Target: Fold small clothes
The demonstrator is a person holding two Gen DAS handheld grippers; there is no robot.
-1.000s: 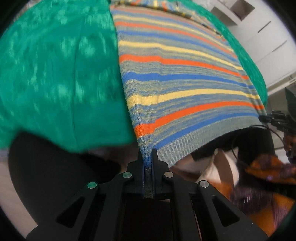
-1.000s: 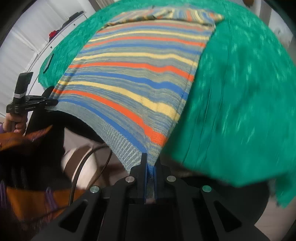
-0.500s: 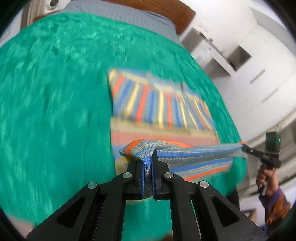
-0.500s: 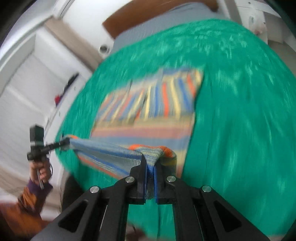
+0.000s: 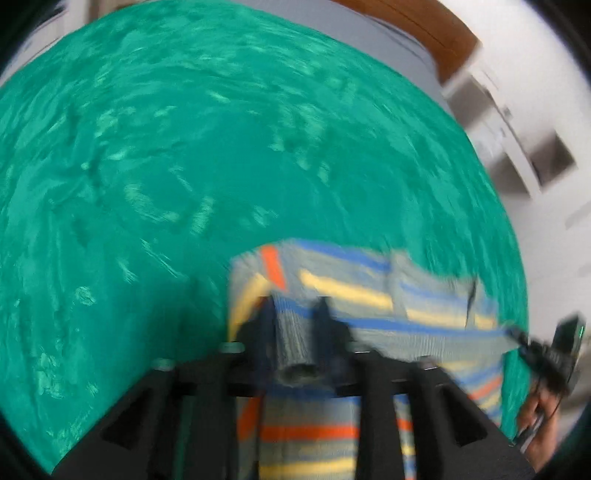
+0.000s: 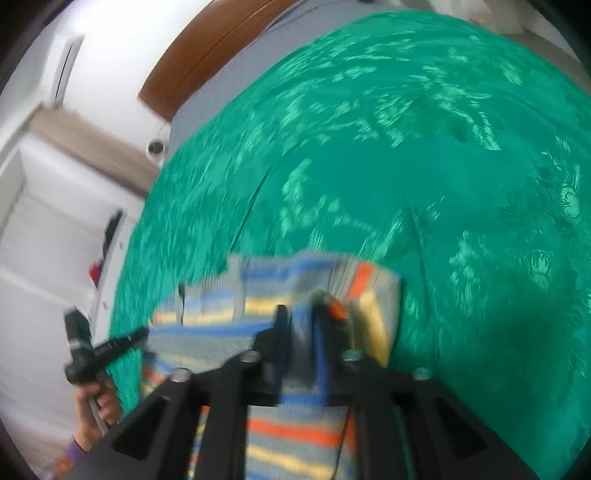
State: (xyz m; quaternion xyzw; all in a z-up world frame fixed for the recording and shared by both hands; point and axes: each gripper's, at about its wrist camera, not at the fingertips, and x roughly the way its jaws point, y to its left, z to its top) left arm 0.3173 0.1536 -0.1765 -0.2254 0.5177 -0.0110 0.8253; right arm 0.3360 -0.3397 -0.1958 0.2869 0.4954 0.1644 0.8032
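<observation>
A striped knit garment [image 5: 354, 295] in grey, blue, yellow and orange lies on a green bedspread [image 5: 184, 166]. Its near hem is folded over toward the far end. My left gripper [image 5: 295, 314] has its fingers parted around the ribbed hem [image 5: 295, 336], which still lies between them. My right gripper [image 6: 299, 321] has its fingers parted as well, with the other hem corner [image 6: 303, 347] between them. The garment [image 6: 258, 295] and bedspread [image 6: 406, 166] also show in the right wrist view. Both views are blurred by motion.
A wooden headboard [image 5: 424, 26] and grey pillow edge [image 5: 388, 40] lie at the far end of the bed. White cabinets [image 5: 535, 147] stand to the right, a white dresser [image 6: 55, 229] to the left. Each view shows the other gripper [image 5: 546, 354] [image 6: 92, 350].
Both grippers carried the hem up from the bed's near edge and forward over the garment, folding it in half. The fingers, shut on the hem earlier, now stand parted.
</observation>
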